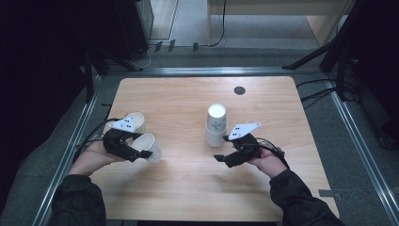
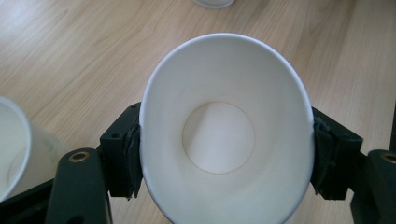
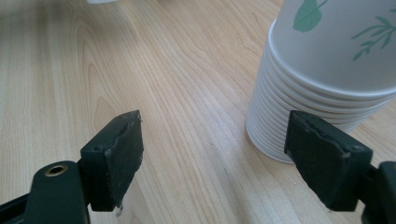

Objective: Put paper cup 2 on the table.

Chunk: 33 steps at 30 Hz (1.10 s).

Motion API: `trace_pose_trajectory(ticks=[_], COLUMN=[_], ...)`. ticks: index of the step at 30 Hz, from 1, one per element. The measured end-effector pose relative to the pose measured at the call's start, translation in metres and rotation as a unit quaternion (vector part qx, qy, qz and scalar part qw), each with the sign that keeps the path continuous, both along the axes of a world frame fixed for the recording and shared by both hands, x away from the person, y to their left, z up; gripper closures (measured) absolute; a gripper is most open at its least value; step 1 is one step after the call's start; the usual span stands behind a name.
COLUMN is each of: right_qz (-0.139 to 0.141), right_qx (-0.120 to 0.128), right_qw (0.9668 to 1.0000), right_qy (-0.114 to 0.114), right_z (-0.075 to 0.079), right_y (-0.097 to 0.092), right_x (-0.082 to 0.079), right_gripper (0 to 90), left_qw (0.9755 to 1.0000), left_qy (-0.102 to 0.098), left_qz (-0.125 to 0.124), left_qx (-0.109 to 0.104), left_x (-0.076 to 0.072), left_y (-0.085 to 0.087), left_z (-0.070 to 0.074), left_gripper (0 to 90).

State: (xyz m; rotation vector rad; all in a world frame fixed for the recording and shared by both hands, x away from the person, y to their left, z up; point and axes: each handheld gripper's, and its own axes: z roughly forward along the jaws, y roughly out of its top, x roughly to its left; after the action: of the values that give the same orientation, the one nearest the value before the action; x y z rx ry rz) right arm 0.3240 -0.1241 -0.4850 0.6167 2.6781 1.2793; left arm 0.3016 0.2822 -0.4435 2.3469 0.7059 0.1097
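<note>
My left gripper (image 1: pixel 142 151) is shut on a white paper cup (image 1: pixel 150 147), held on its side low over the table's left part. In the left gripper view the pads press the cup (image 2: pixel 224 135) from both sides and squeeze its rim into an oval; its mouth faces the camera. A stack of upturned white cups with a green leaf print (image 1: pixel 216 125) stands near the middle. My right gripper (image 1: pixel 224 148) is open just to the right of it. In the right gripper view the stack (image 3: pixel 322 84) is beside the right pad, and bare wood lies between the jaws.
A second loose white cup (image 1: pixel 136 121) lies on the wooden table (image 1: pixel 188 94) just behind my left gripper; it is the cup (image 2: pixel 14 149) at the left edge of the left gripper view. A black round plug (image 1: pixel 239 90) sits near the far edge. Metal rails frame the table.
</note>
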Motion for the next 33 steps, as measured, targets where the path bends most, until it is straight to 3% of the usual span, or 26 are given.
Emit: trace_pose_trajectory(ticks=[4,8,15,24,33], right_qz=[0.003,0.008,0.01,0.009,0.0], right_qx=[-0.003,-0.006,-0.009,-0.01,-0.004], right_qw=[1.0,0.9998,0.9998,0.9998,0.9999], right_qy=[0.001,0.016,0.011,0.013,0.013], right_z=[-0.001,-0.004,-0.005,-0.005,-0.004], right_y=[-0.001,0.0,0.0,-0.002,-0.007], right_x=[0.001,0.004,0.004,0.006,0.009], right_gripper=[19.9,19.9,20.0,20.0,19.9], left_qw=[0.999,0.9985,0.9961,0.9925,0.9928], left_qy=[-0.005,-0.009,-0.008,-0.007,0.001], left_qz=[0.022,0.031,0.057,0.068,0.069], left_qx=[0.038,0.043,0.066,0.101,0.098], left_x=[-0.003,-0.003,0.0,0.004,0.007], left_y=[0.013,0.021,0.034,0.033,0.029], left_z=[-0.006,-0.011,-0.021,-0.035,-0.038], left_gripper=[26.5,26.4,25.4,25.2,21.8])
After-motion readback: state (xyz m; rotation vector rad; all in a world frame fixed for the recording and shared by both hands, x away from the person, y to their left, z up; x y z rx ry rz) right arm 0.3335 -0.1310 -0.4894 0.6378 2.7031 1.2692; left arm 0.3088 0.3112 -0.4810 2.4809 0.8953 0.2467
